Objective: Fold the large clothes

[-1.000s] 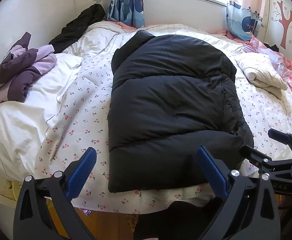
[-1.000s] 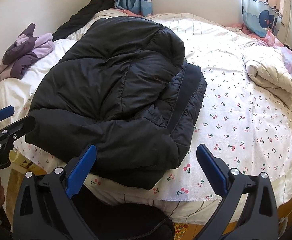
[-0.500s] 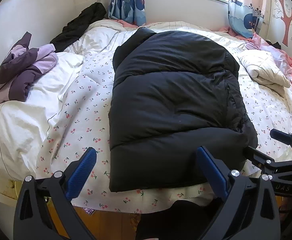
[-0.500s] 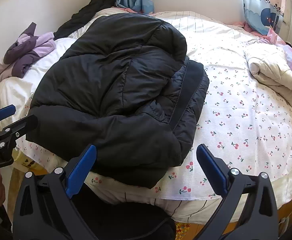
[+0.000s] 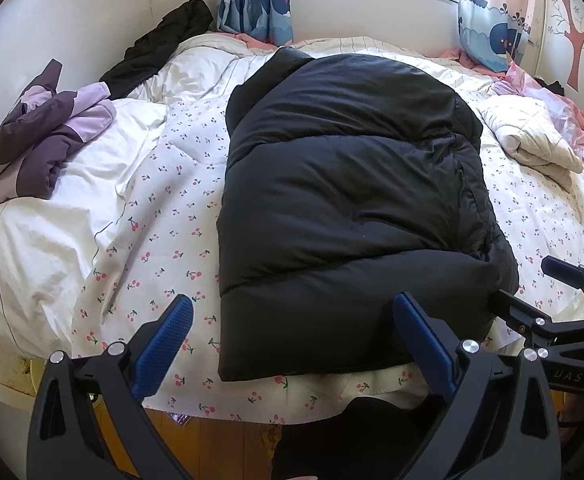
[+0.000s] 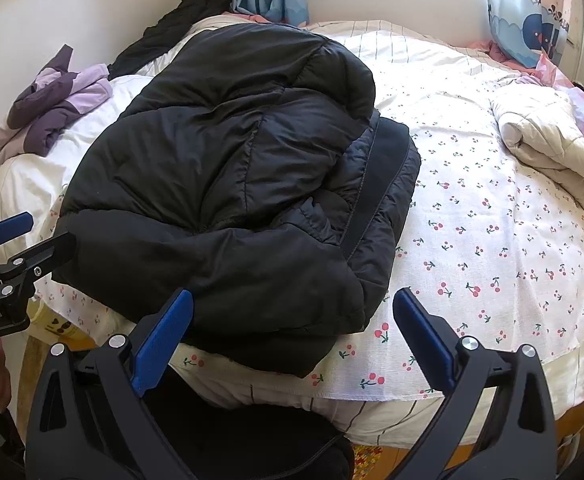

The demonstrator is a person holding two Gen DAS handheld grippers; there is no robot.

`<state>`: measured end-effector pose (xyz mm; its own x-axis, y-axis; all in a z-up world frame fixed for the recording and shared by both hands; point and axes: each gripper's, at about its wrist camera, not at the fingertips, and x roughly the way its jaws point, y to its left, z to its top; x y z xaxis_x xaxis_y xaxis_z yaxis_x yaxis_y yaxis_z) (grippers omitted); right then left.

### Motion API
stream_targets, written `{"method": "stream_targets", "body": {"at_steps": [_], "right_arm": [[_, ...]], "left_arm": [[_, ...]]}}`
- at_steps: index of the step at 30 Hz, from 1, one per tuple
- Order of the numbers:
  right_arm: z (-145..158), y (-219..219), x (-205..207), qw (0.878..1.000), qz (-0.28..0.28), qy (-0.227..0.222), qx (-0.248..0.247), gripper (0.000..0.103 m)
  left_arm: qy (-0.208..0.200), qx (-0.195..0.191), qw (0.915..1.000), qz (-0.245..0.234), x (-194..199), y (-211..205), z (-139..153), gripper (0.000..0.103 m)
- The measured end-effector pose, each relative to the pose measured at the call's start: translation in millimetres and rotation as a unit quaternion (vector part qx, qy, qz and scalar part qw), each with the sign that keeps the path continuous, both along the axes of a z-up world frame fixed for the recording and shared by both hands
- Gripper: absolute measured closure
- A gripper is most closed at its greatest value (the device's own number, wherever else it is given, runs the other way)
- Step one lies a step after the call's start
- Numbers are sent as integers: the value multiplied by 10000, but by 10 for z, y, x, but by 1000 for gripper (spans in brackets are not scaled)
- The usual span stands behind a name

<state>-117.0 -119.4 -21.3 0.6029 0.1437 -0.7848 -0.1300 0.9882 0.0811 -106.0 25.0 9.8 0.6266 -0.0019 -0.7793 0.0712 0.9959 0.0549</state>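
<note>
— Jacket (image 5: 351, 208) check: where's it sitting relative to the tools?

— Black puffer, folded into a bundle on the cherry-print bed (image 5: 164, 240), near edge just ahead of both. Left tool (image 5: 292, 344) hangs over its front-left corner, right tool (image 6: 292, 340) over the front-right one.

— Anything different from a second ago?

— Barely. Both views crept a bit closer, so the jacket fills more of the frame. Fold looks the same.

— Tools gripping anything?

— Nope, both spread wide with nothing between the blue pads (image 5: 164, 344). From the left view, the right tool's near finger looks pressed against the jacket's corner, hard to say for sure.
</note>
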Motion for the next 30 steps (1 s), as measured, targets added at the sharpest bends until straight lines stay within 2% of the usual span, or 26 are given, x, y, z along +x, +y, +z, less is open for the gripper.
{"method": "stream_targets", "body": {"at_steps": [30], "right_arm": [[-30, -6, -6, 10000, 18, 18, 28, 6]], "left_arm": [[53, 81, 9999, 79, 5, -19, 4, 7]]}}
